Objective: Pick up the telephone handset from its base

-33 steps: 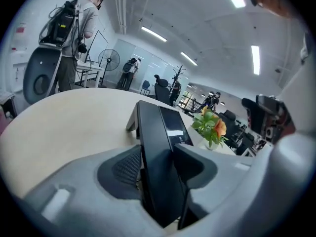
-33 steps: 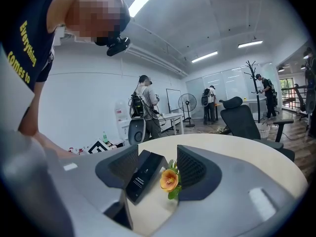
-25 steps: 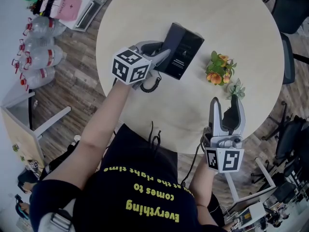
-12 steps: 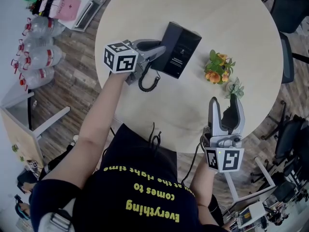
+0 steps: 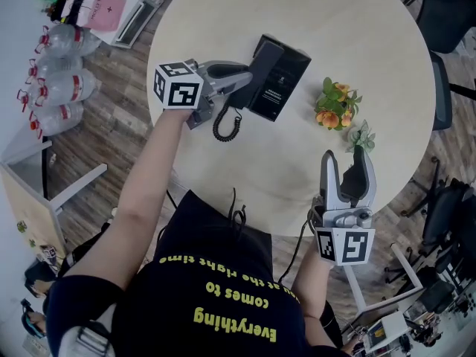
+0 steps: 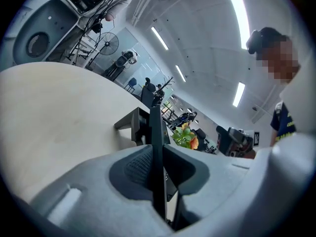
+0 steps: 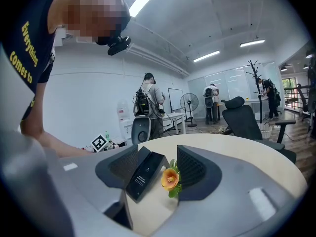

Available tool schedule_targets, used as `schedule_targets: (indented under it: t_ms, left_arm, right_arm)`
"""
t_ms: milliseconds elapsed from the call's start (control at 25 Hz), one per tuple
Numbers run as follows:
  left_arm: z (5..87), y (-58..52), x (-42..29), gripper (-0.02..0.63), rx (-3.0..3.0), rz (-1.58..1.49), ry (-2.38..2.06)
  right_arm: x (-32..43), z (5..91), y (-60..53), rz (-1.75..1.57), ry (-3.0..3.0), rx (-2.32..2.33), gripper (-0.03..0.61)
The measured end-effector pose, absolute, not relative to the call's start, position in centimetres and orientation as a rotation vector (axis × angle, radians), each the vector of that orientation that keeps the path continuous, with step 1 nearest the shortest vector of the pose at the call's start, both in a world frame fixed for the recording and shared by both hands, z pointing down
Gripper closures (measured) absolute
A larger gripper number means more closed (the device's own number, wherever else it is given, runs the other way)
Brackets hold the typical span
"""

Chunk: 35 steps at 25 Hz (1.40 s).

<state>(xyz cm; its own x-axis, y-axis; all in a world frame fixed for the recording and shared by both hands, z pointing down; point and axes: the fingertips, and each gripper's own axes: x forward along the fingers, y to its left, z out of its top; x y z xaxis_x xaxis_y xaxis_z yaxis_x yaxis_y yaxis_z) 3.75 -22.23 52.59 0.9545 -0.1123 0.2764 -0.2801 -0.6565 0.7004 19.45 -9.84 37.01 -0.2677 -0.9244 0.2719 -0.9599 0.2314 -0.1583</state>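
A black telephone base lies on the round pale table, and its coiled cord trails toward me. My left gripper reaches in from the left onto the phone's left edge. In the left gripper view a thin dark slab, the handset seen edge on, stands between the pads. The left gripper is closing and both pads sit against the handset. My right gripper hovers open at the table's near right edge. The right gripper has nothing between its jaws and looks toward the base.
An orange flower posy and a small green plant stand right of the phone, just ahead of the right gripper. Water bottles lie on the floor at left. An office chair stands past the table's right rim.
The left gripper has turned and its marker cube has shifted left and up, while the jaws have narrowed at the phone's left edge. The right gripper has not moved.
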Motion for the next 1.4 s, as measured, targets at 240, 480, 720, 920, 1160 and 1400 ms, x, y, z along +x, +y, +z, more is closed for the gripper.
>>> schedule_targets:
  t_ms: [240,480,720,920,1160,1400]
  left_arm:
    - [52.4,-22.0,4.1,0.540,2.356,0.362,-0.392]
    - [51.7,-21.7,5.1,0.535,2.413,0.497,-0.524]
    - [51.5,-20.3,7.7,0.523,2.526,0.668,-0.520]
    - [51.0,-19.9,8.8,0.526,2.667,0.817,-0.605]
    - [50.9,-19.3,9.5,0.532,2.806,0.961,-0.751]
    - [51.4,-19.2,9.7,0.517,2.867,1.029,-0.872]
  right_arm:
    - [19.1,36.8,-10.0,0.441,-2.381,1.819,0.337]
    - [19.0,36.7,-9.8,0.440,-2.380,1.822,0.337]
    - [18.9,36.6,-9.6,0.438,-2.382,1.827,0.337]
    - [19.1,36.2,-9.2,0.429,-2.379,1.838,0.337]
    - [19.5,36.0,-8.7,0.424,-2.377,1.850,0.337]
    - [19.6,35.7,-8.3,0.414,-2.385,1.854,0.337]
